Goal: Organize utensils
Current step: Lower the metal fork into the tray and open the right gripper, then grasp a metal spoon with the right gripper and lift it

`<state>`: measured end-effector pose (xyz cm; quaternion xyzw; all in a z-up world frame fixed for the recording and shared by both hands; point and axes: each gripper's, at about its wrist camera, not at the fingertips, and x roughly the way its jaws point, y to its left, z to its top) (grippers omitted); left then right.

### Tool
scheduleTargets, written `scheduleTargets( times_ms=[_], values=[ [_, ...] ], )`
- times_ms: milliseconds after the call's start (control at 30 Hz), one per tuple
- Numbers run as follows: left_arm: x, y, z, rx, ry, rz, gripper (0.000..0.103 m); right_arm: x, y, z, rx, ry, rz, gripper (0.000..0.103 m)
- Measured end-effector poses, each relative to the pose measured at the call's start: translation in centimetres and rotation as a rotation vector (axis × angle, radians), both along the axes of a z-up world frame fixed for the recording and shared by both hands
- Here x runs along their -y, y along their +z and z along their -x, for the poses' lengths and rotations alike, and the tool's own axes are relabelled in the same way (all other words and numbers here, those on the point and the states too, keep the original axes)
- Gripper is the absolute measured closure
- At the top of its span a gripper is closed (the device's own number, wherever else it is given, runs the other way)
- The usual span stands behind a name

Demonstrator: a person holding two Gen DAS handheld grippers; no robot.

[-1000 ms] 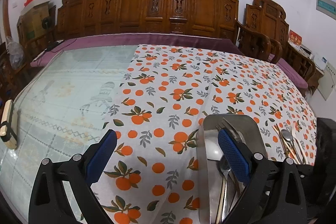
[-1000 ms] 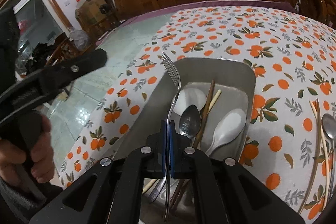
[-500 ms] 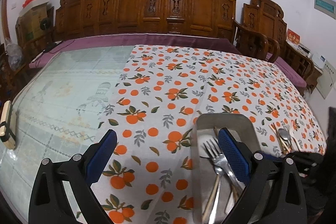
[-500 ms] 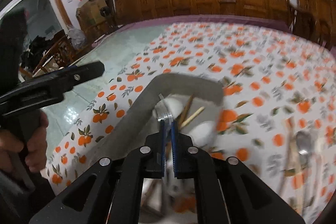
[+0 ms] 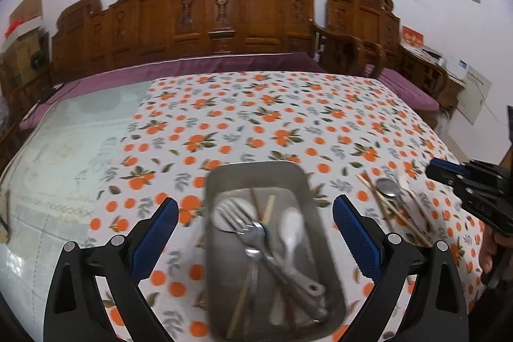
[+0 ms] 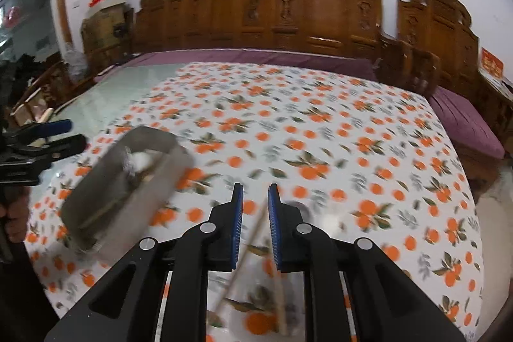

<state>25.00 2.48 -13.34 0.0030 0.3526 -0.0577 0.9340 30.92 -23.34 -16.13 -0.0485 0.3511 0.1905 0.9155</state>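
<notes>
A metal tray (image 5: 221, 181) sits on the orange-print tablecloth and holds forks (image 5: 253, 233), a white spoon (image 5: 291, 229) and chopsticks. My left gripper (image 5: 255, 210) is wide open above the tray, holding nothing. My right gripper (image 6: 255, 197) is slightly open and empty, hovering over loose chopsticks (image 6: 253, 229) on the cloth to the right of the tray (image 6: 150, 181). It also shows in the left wrist view (image 5: 439, 170). More utensils, a metal spoon (image 5: 388, 186) and chopsticks (image 5: 378, 201), lie on the cloth right of the tray.
The tablecloth (image 5: 272, 117) covers the right part of the table; bare glass top (image 5: 64, 149) lies left. A carved wooden bench (image 5: 208, 18) with purple cushion runs behind the table. The table edge drops off at right.
My right gripper let go of the fork into the tray, opened a little and swung right over the loose chopsticks. My left gripper shifted right, now centred over the tray.
</notes>
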Motion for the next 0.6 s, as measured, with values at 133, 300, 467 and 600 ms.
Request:
scheduleTargets(
  times_ms=[133, 300, 467, 600],
  values=[
    [2.4, -0.2, 0.5, 0.001, -0.040, -0.016, 0.010, 1.9, -2.4, -0.9, -0.048, -0.029, 0.019, 0.085],
    [4.8, -1.0, 0.8, -0.021, -0.079, -0.033, 0.010, 2.1, -5.4, -1.7, -0.128, -0.005, 0.051, 0.085],
    [6.4, -1.7, 1.0, -0.041, -0.100, -0.037, 0.010, 1.7, -7.1, -2.2, -0.175, 0.022, 0.067, 0.085],
    [7.6, -2.3, 1.0, -0.059, -0.106, -0.048, 0.010, 1.6, -7.9, -2.7, -0.202, 0.035, 0.074, 0.085]
  ],
)
